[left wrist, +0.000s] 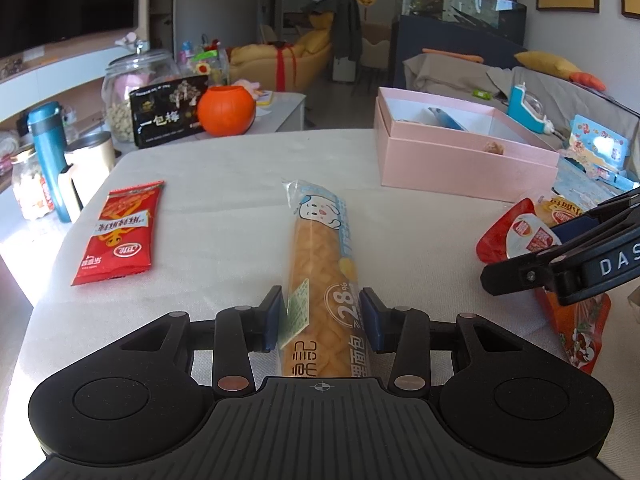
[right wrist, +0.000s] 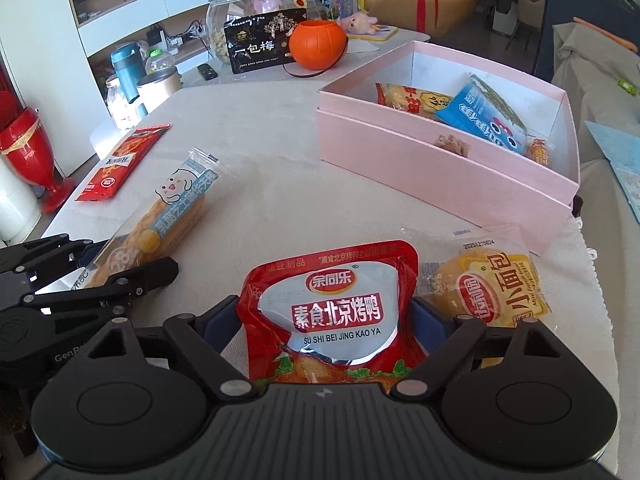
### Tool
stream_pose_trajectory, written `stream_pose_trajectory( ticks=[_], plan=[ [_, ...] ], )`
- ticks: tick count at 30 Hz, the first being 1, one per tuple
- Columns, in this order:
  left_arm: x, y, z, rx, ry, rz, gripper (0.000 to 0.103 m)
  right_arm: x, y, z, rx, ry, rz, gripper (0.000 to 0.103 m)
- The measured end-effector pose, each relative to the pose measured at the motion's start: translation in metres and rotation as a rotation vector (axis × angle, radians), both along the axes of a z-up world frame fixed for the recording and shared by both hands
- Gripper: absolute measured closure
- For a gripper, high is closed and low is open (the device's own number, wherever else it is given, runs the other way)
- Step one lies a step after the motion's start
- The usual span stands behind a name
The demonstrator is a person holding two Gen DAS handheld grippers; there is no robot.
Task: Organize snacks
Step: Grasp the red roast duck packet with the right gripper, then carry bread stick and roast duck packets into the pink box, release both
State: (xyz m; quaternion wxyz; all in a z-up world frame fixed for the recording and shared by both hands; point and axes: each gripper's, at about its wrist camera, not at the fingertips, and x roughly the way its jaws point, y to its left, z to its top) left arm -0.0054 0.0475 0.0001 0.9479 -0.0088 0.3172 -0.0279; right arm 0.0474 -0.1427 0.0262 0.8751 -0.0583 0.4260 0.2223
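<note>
Snacks lie loose on the tabletop (left wrist: 224,168), the pink box (right wrist: 440,168) beyond them. Left gripper (left wrist: 323,318) has its jaws narrow, pinching the bread stick packet (left wrist: 320,264) across its near end, long axis pointing away. Right gripper (right wrist: 324,320) straddles the red duck pouch (right wrist: 332,312), jaws wide and seemingly not yet clamped, and sits nearer the box.

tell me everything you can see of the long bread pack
The bread pack is a long clear plastic wrapper with a golden braided loaf inside, a light blue side band, a cartoon face near its far end and a 28% mark near the close end. It lies flat on the grey table, pointing away from the left gripper, whose blue pads press its near end from both sides. Nothing else touches it.
</note>
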Motion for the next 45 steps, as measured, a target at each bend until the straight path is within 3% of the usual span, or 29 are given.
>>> stream_pose_trajectory(
  ticks=[12,16,18,21,31,34,37,39,42,45],
  plan=[
    [0.006,0.003,0.005,0.000,0.022,-0.017,0.061,-0.015,-0.010,0.054,0.064,-0.162,0.057,0.017],
    [0.011,0.005,0.020,-0.082,0.029,-0.049,0.069,-0.019,-0.018,0.071,0.045,-0.209,0.059,0.017],
    [0.008,-0.002,0.027,-0.073,0.010,-0.073,0.069,-0.017,-0.026,0.075,0.027,-0.217,0.041,0.017],
    [0.007,-0.014,0.030,-0.061,0.017,-0.115,0.069,-0.012,-0.043,0.078,0.005,-0.214,0.000,0.017],
    [0.063,-0.028,0.015,0.002,0.196,-0.147,0.063,-0.011,-0.089,0.051,-0.001,-0.111,-0.059,0.016],
    [0.066,-0.028,0.019,0.015,0.212,-0.169,0.068,-0.013,-0.092,0.045,-0.003,-0.099,-0.055,0.016],
    [0.052,-0.029,0.035,-0.021,0.138,-0.192,0.069,-0.015,-0.096,0.046,0.005,-0.102,-0.052,0.016],
    [0.049,-0.028,0.062,-0.079,0.068,-0.210,0.070,-0.014,-0.101,0.056,0.030,-0.118,-0.060,0.016],
    [0.058,-0.029,0.120,-0.132,-0.072,-0.248,0.070,-0.002,-0.113,0.095,0.078,-0.201,-0.095,0.016],
    [0.071,-0.041,0.170,-0.105,-0.230,-0.284,0.070,0.011,-0.119,0.146,0.116,-0.339,-0.133,0.016]
  ],
)
